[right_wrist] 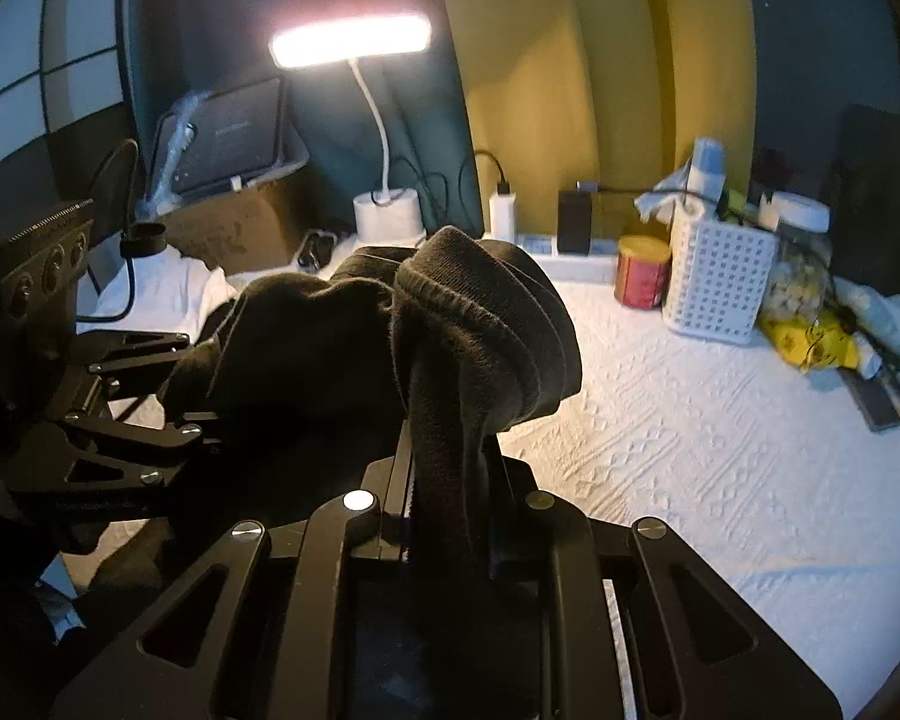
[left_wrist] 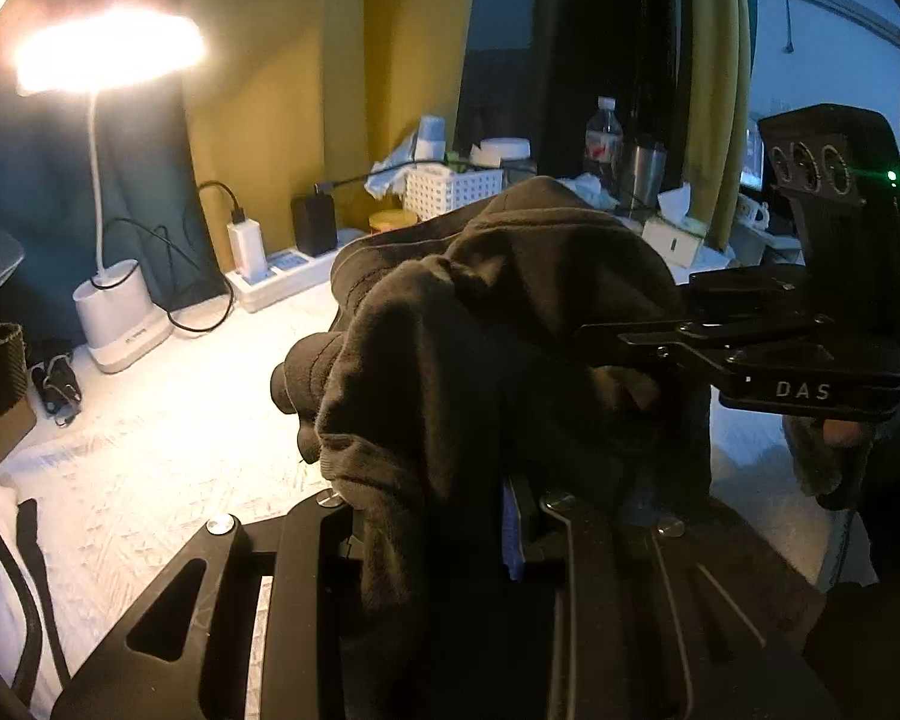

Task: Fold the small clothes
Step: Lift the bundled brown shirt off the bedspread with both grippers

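Note:
A dark brown garment point(left_wrist: 498, 312) hangs bunched in the air between both grippers, above the white quilted surface point(left_wrist: 168, 420). My left gripper point(left_wrist: 444, 516) is shut on one part of it, the cloth draping over its fingers. The right gripper point(left_wrist: 606, 336) comes in from the right in the left wrist view, its fingers buried in the cloth. In the right wrist view my right gripper point(right_wrist: 444, 480) is shut on the garment point(right_wrist: 426, 330) by its ribbed edge, and the left gripper point(right_wrist: 198, 420) grips it from the left. The fingertips are hidden by the fabric.
A lit desk lamp point(left_wrist: 108, 54) stands at the back left beside a power strip point(left_wrist: 282, 276) with chargers. A white perforated basket point(right_wrist: 720, 276), a red can point(right_wrist: 642, 270), a jar and bottles line the back. White cloth point(right_wrist: 168, 288) and a cardboard box point(right_wrist: 234, 228) lie at the left.

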`<state>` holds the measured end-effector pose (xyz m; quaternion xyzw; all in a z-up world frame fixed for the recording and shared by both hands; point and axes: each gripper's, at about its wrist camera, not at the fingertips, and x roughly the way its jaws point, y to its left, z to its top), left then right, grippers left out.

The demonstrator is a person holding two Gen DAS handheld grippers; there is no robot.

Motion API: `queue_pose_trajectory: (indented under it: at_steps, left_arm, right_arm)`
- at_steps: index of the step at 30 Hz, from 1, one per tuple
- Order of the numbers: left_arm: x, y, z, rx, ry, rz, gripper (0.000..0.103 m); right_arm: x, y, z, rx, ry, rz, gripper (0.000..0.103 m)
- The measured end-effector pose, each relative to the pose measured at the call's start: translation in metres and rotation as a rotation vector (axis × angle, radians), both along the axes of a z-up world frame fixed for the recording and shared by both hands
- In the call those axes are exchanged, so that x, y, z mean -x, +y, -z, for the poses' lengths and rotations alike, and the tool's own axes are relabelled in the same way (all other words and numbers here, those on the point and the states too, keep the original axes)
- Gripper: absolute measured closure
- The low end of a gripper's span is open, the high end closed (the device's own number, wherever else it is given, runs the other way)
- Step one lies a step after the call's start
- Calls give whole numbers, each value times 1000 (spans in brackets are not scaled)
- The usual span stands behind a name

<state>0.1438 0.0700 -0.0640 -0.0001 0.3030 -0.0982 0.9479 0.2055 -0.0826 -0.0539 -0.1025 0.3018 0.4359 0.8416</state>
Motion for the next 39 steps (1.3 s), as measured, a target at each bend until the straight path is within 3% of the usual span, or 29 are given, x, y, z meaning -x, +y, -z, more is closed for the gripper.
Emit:
queue_pose_trajectory:
  at_steps: [20, 39]
  left_arm:
    - [56, -1, -53, 44, -153, -67, 77]
    - [117, -2, -103, 20, -321, -118, 77]
  right_arm:
    - [68, -17, -76, -94, -172, -44, 85]
    - [130, -20, -139, -159, -368, -125, 85]
